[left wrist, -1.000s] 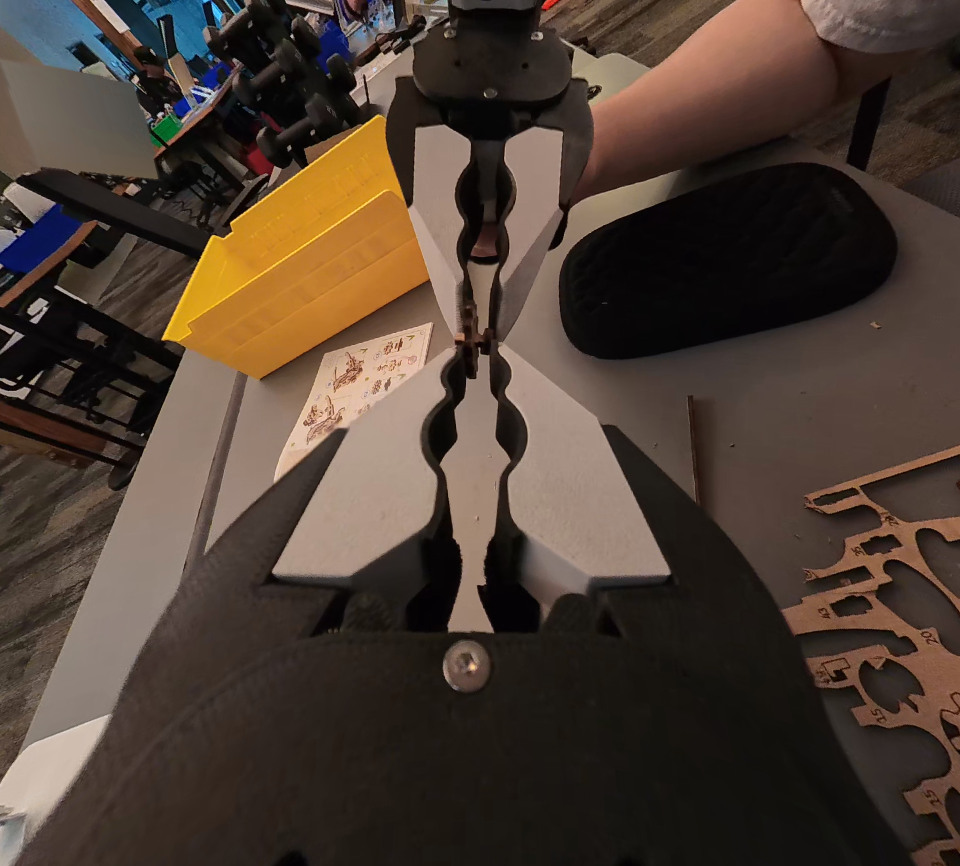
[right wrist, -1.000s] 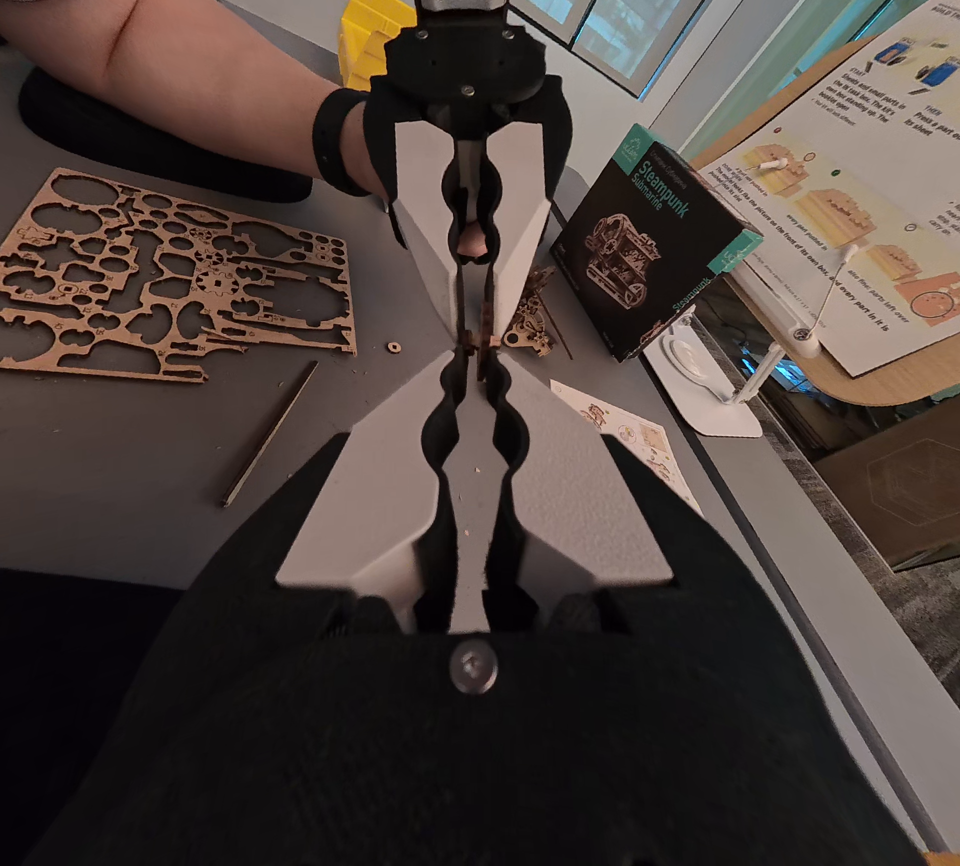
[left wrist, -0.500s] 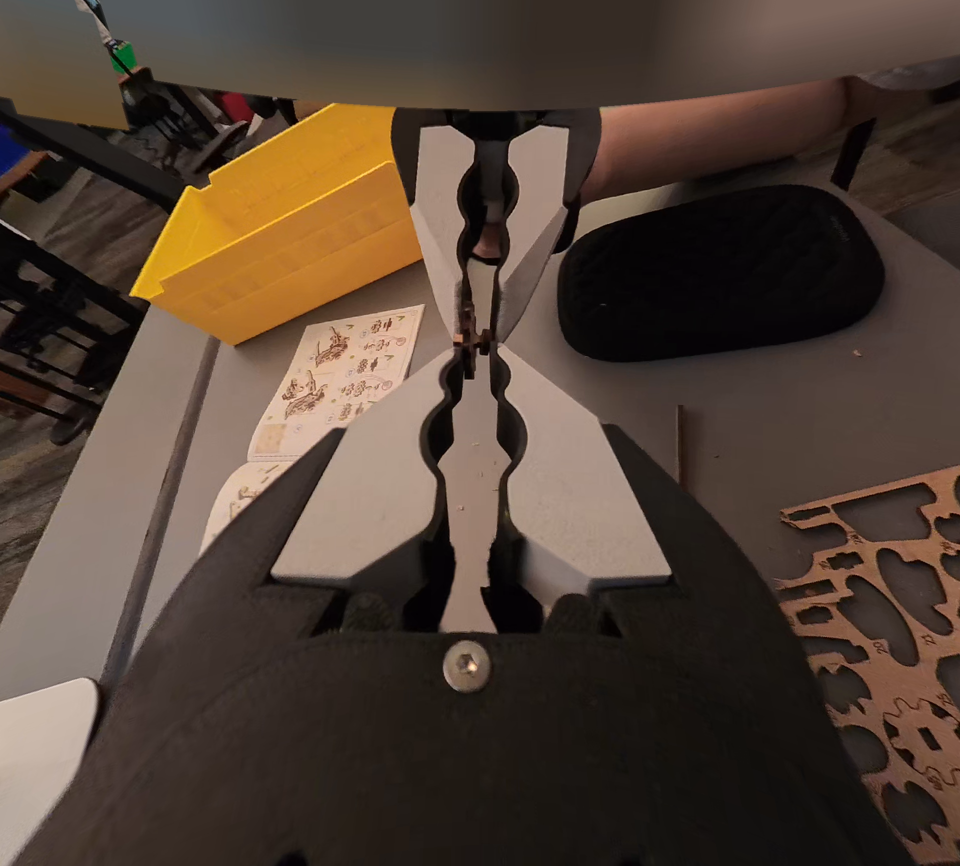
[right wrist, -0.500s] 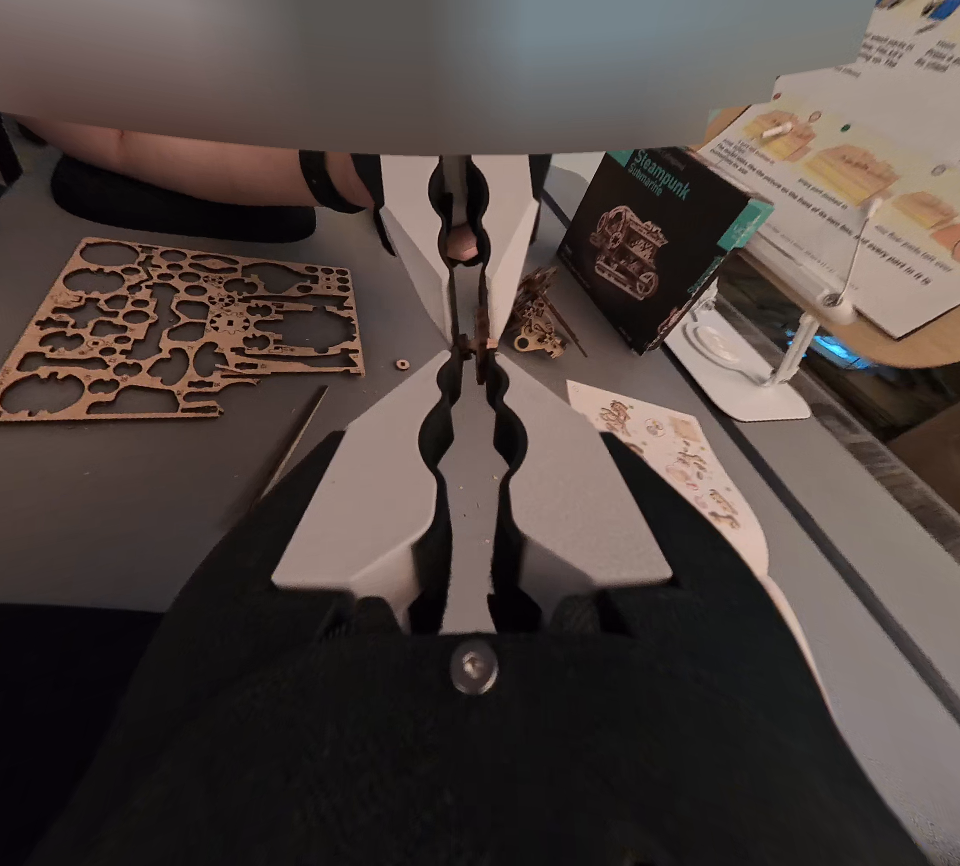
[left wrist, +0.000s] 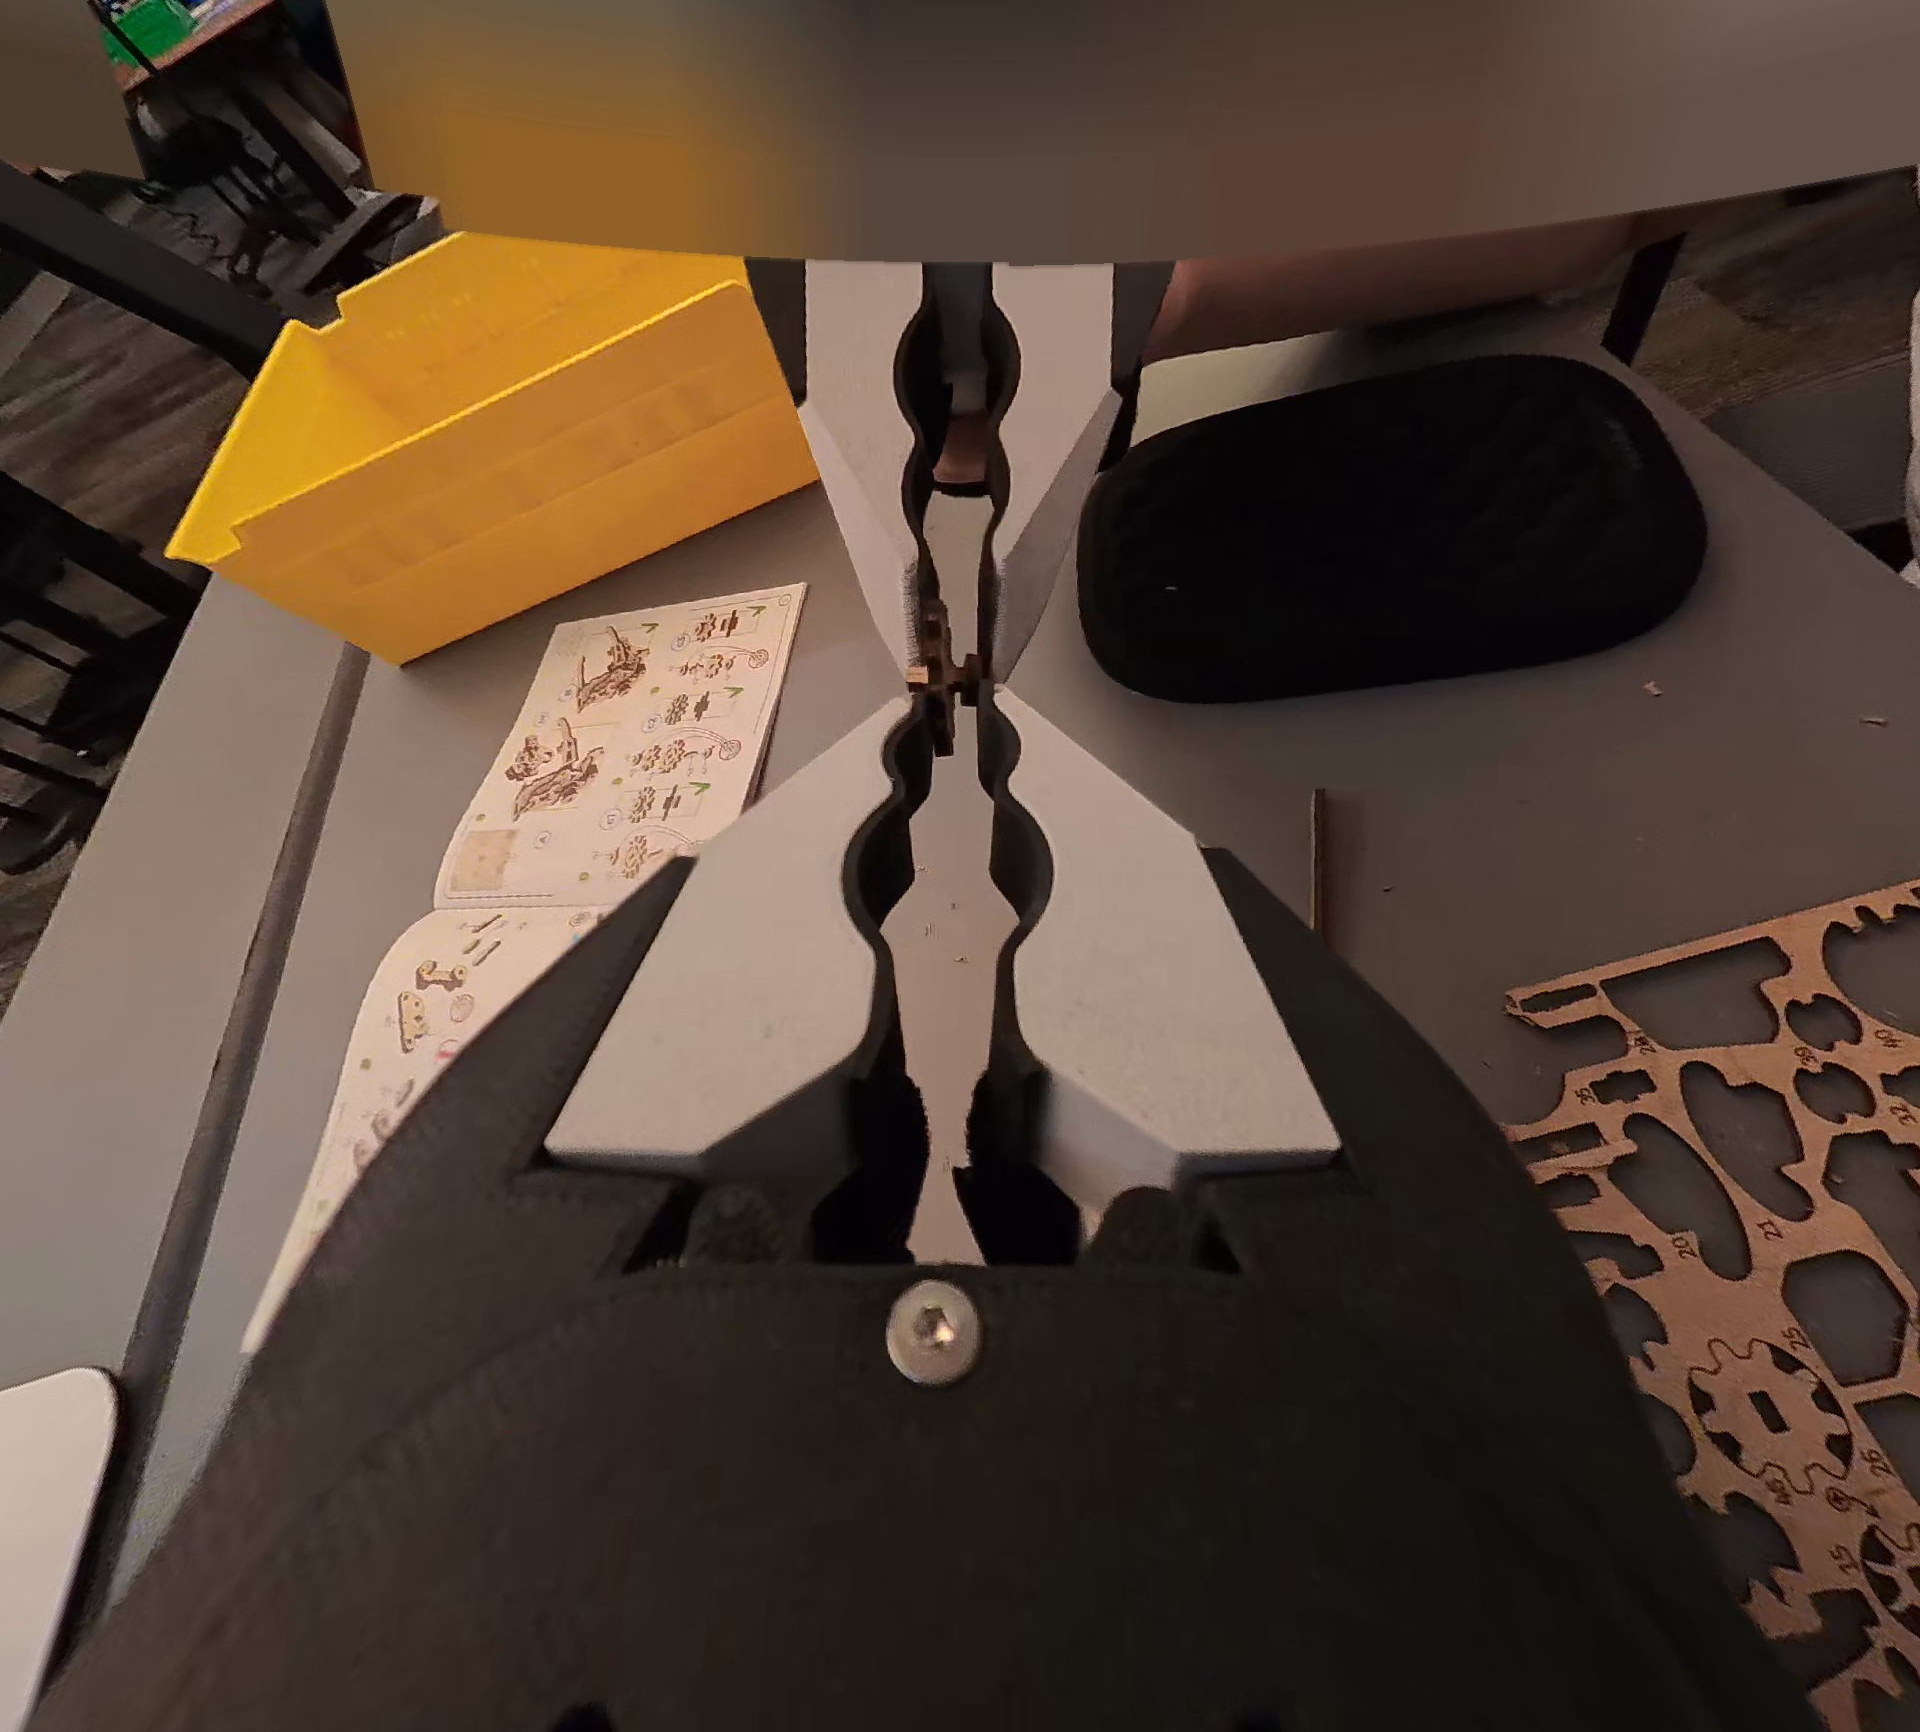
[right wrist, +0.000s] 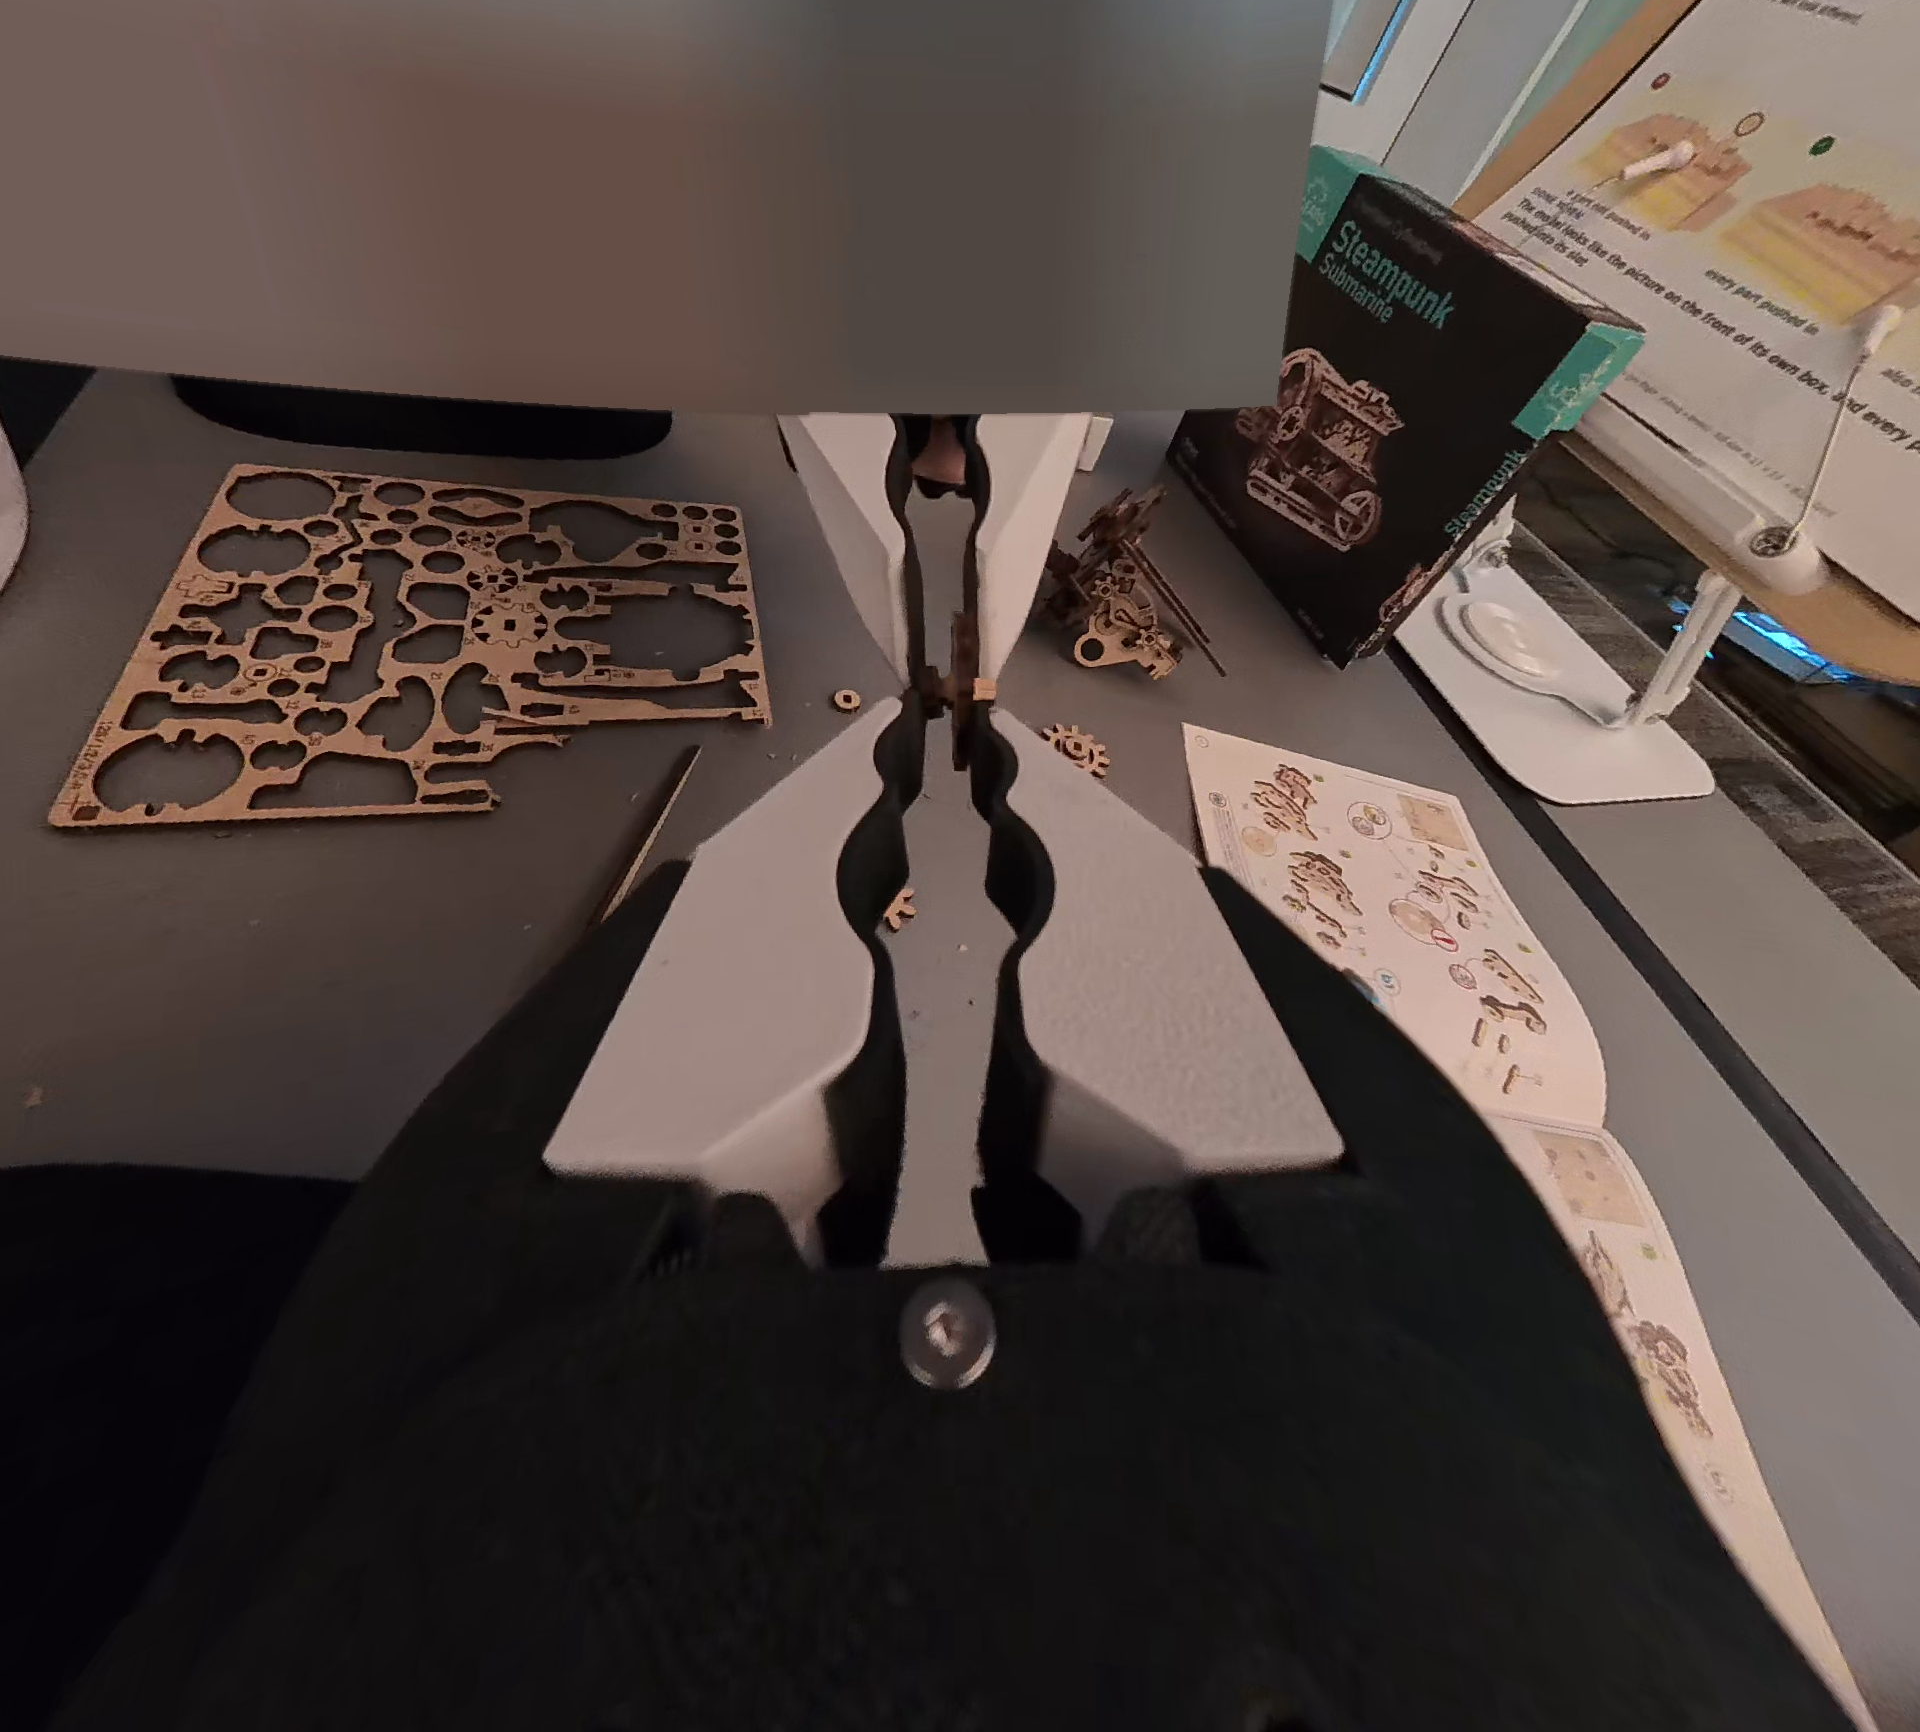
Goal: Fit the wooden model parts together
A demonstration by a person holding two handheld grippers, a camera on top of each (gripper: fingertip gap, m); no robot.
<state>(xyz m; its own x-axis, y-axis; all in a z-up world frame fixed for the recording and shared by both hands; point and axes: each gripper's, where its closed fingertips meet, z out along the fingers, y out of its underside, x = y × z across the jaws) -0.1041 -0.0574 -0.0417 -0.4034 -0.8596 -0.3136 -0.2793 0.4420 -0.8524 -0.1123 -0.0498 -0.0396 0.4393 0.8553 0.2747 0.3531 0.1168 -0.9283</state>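
My left gripper (left wrist: 940, 718) and right gripper (right wrist: 951, 726) meet tip to tip above the grey table (left wrist: 1455, 799). Each is shut on a small dark wooden part. The two parts (left wrist: 940, 680) touch crosswise between the tips, and they also show in the right wrist view (right wrist: 961, 695). The right gripper (left wrist: 951, 643) faces me in the left wrist view, and the left gripper (right wrist: 943, 669) faces me in the right wrist view. I cannot tell how far the parts are seated in each other. A partly built wooden model (right wrist: 1122, 602) stands on the table beyond the grippers.
A yellow bin (left wrist: 499, 456), a black pad (left wrist: 1392, 529), an open instruction booklet (left wrist: 644, 747) and a cut-out wooden sheet (right wrist: 416, 643) lie around. A thin stick (right wrist: 655, 830), a loose gear (right wrist: 1075, 747), a dark kit box (right wrist: 1434, 435) and a white stand (right wrist: 1621, 726) sit near. Less than 4 cm separates the two grippers' tips. Both grippers' tips are roughly 20 centimetres from the partly built wooden model (right wrist: 1122, 602).
Both grippers have tipped downward together and stayed tip to tip on the parts. More of the table top and booklet shows now.
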